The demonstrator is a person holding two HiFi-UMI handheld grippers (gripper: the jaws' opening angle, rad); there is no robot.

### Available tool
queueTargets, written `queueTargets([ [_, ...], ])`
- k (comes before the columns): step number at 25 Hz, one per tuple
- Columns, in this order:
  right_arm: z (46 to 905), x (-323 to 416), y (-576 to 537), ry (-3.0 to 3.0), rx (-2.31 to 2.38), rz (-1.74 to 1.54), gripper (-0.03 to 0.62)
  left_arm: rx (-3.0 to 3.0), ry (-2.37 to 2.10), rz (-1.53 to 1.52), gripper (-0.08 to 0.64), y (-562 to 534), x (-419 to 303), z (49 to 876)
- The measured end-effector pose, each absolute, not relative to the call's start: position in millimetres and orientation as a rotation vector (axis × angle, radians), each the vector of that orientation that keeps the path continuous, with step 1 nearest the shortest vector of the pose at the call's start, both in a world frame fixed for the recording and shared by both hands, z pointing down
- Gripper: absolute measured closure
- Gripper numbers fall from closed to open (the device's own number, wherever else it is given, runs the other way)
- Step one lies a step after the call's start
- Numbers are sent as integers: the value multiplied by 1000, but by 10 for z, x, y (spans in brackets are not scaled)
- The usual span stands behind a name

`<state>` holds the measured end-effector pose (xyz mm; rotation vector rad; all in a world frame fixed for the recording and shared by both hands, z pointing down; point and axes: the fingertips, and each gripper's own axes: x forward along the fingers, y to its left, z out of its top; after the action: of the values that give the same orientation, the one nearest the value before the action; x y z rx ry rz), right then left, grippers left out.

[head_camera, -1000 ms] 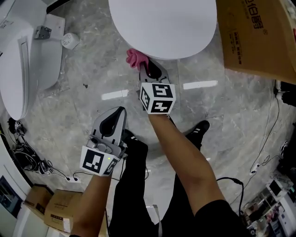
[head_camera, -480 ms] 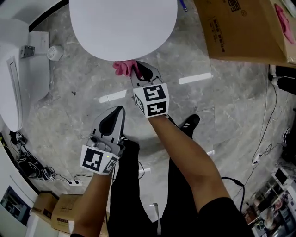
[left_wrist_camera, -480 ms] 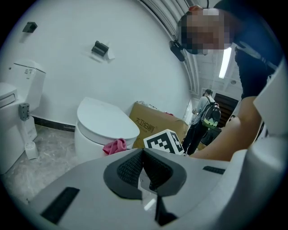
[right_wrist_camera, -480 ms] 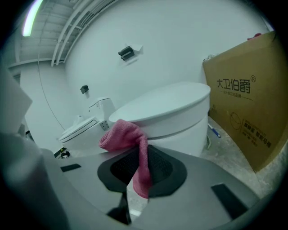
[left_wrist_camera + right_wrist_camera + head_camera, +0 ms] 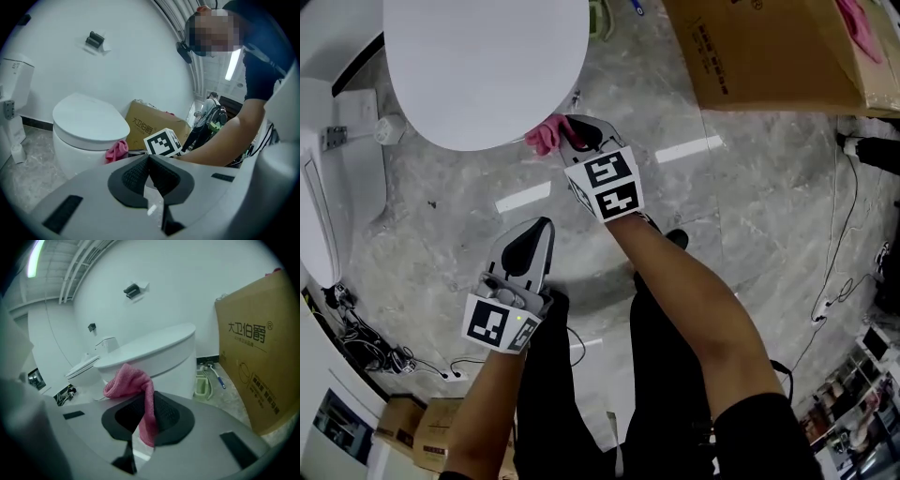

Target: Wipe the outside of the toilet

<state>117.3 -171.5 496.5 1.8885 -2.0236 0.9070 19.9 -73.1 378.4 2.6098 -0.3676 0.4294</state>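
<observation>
A white toilet (image 5: 483, 66) with its lid down fills the top left of the head view; it also shows as the toilet (image 5: 86, 126) in the left gripper view and the toilet (image 5: 154, 355) in the right gripper view. My right gripper (image 5: 572, 136) is shut on a pink cloth (image 5: 544, 133), which lies against the front lower edge of the bowl. The pink cloth (image 5: 136, 387) bunches above the jaws, and the pink cloth (image 5: 116, 151) sits at the bowl's side. My left gripper (image 5: 530, 246) hangs lower over the floor, shut with nothing in it.
A large cardboard box (image 5: 769, 52) stands at the top right, with a pink rag (image 5: 860, 28) on it. A second toilet (image 5: 323, 197) is at the left edge. A green toilet-brush holder (image 5: 204, 383) sits beside the bowl. Cables (image 5: 366, 347) and small boxes (image 5: 431, 427) lie at the lower left.
The right gripper and the pink cloth have slid along the front edge of the bowl. The view has shifted, so the toilet sits further left. The left gripper has stayed put.
</observation>
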Motion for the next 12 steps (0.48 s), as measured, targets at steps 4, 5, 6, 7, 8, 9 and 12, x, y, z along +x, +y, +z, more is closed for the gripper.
queueTargets([
  [4,5078,1365,-1739,-2025,1847,886,523,2617,-406,434,546,-813,319,3804],
  [5,5107,1428,-1745,-2015,1842,878,523,2619,-412,436,546,-822,343,3809],
  [6,5131,1492,-1762,-2007,1835,870,523,2621,-417,439,546,-826,361,3815],
  [7,5143,1539,-1788,-2008,1818,856,523,2622,-424,443,546,-824,371,3825],
  [8,5145,1565,-1813,-2017,1789,841,523,2620,-432,449,546,-815,377,3840],
  [9,5146,1589,-1831,-2024,1764,829,523,2618,-440,457,546,-801,385,3855],
  [12,5159,1878,-1907,-1988,1809,823,523,2618,-451,472,546,-770,412,3887],
])
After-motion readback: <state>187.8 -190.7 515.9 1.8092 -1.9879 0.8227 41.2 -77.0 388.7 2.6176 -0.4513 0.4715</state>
